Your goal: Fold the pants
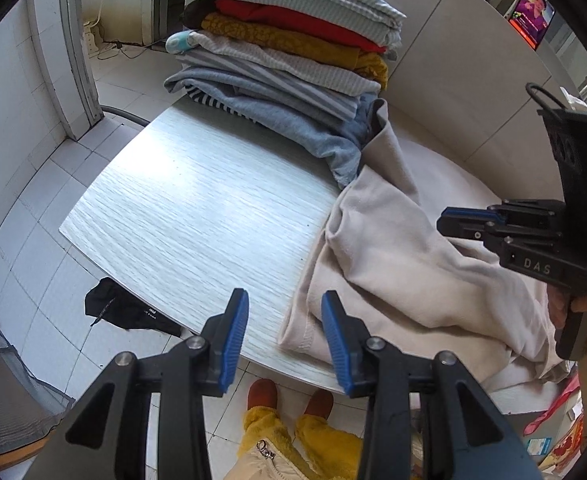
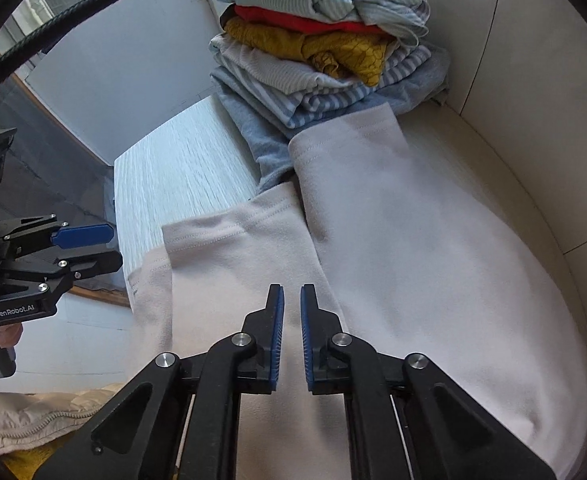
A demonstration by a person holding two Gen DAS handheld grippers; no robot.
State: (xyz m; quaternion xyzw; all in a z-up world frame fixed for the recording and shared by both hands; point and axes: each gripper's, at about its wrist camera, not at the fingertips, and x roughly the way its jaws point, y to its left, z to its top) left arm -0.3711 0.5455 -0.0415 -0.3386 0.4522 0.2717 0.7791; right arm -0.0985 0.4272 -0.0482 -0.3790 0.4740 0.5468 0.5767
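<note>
The beige pants lie rumpled along the table's right side, their hems toward the stack of folded clothes at the far edge. My left gripper stands apart above the near edge, empty, the nearest hem just beside its right pad. My right gripper, narrowed to a slim gap, hangs over the pants, clamping nothing.

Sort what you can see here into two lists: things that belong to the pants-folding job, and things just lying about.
Belongs to the job:
beige pants
left gripper
right gripper
white table

Just lying about:
stack of folded clothes
black cloth on the floor
screen
</note>
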